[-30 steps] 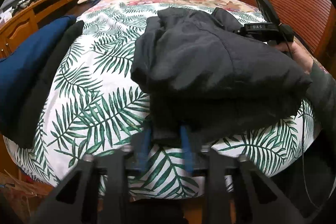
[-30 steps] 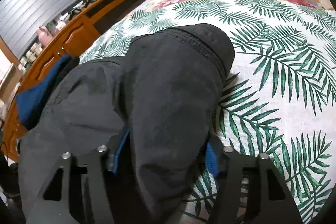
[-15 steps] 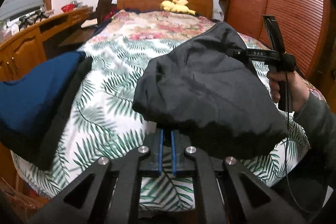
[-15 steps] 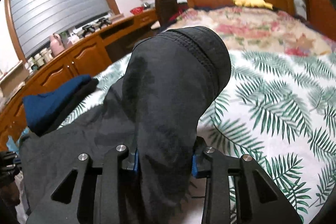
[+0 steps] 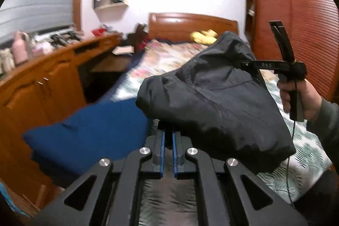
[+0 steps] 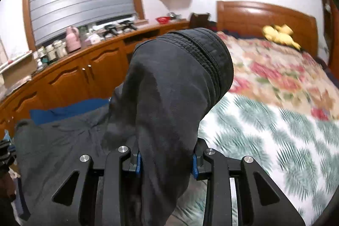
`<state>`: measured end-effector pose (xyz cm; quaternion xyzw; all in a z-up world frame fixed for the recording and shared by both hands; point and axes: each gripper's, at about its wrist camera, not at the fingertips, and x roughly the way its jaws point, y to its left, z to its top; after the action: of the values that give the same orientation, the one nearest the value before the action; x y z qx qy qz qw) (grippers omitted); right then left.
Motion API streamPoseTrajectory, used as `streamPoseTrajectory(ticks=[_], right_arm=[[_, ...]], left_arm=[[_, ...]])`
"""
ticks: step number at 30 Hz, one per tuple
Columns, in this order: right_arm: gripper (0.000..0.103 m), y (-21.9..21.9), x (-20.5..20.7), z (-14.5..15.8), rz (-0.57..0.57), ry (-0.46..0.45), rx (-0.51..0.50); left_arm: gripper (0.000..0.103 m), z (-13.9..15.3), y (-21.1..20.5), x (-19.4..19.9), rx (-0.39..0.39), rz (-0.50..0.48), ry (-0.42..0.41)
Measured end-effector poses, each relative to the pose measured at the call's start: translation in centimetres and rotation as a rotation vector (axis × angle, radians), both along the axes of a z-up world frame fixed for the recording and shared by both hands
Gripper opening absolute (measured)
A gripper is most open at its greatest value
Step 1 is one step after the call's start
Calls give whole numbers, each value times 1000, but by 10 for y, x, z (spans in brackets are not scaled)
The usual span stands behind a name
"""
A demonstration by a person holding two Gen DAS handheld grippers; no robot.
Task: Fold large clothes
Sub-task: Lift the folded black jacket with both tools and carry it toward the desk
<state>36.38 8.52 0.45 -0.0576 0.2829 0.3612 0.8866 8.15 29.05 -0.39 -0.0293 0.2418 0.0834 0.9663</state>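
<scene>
A folded black jacket (image 5: 214, 103) hangs lifted above the bed between both grippers. My left gripper (image 5: 167, 137) is shut on its near edge, blue pads almost together. My right gripper (image 6: 166, 159) is shut on a thick fold of the same black jacket (image 6: 169, 86), whose ribbed hem bulges over the jaws. The right gripper also shows in the left wrist view (image 5: 247, 64), clamped on the jacket's far right side, with the hand on its handle.
The bed has a palm-leaf sheet (image 6: 275, 141) and a floral quilt (image 6: 275, 73) with a yellow plush toy (image 6: 279, 34) near the headboard. A blue folded garment (image 5: 89, 130) lies left. A wooden cabinet (image 6: 74, 77) runs along the left; a wardrobe (image 5: 296, 24) stands right.
Both grippers have closed on the jacket and raised it off the bed. The views have tilted up, and the jacket has shifted left toward the blue garment.
</scene>
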Motion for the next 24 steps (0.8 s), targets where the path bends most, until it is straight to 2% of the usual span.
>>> streamPoseTrajectory(ticks=[2, 7, 9, 14, 17, 19, 23, 24], right_arm=[[32, 42, 4, 13, 37, -2, 6], [32, 124, -1, 27, 114, 4, 10], [32, 163, -7, 27, 154, 4, 2], [32, 226, -19, 19, 215, 18, 20], [32, 256, -16, -2, 213, 47, 10], [32, 262, -11, -20, 197, 87, -5], [37, 264, 3, -80, 127, 234, -60], [39, 264, 4, -90, 117, 244, -85]], left_arm=[[4, 11, 25, -8, 22, 44, -18], [4, 16, 86, -30, 27, 149, -9], [4, 17, 107, -40, 29, 191, -8], [4, 18, 147, -60, 79, 303, -2], [4, 4, 172, -60, 83, 352, 37], [4, -10, 180, -56, 69, 361, 64], [4, -31, 189, -47, 43, 383, 96], [4, -33, 190, -48, 34, 389, 96]])
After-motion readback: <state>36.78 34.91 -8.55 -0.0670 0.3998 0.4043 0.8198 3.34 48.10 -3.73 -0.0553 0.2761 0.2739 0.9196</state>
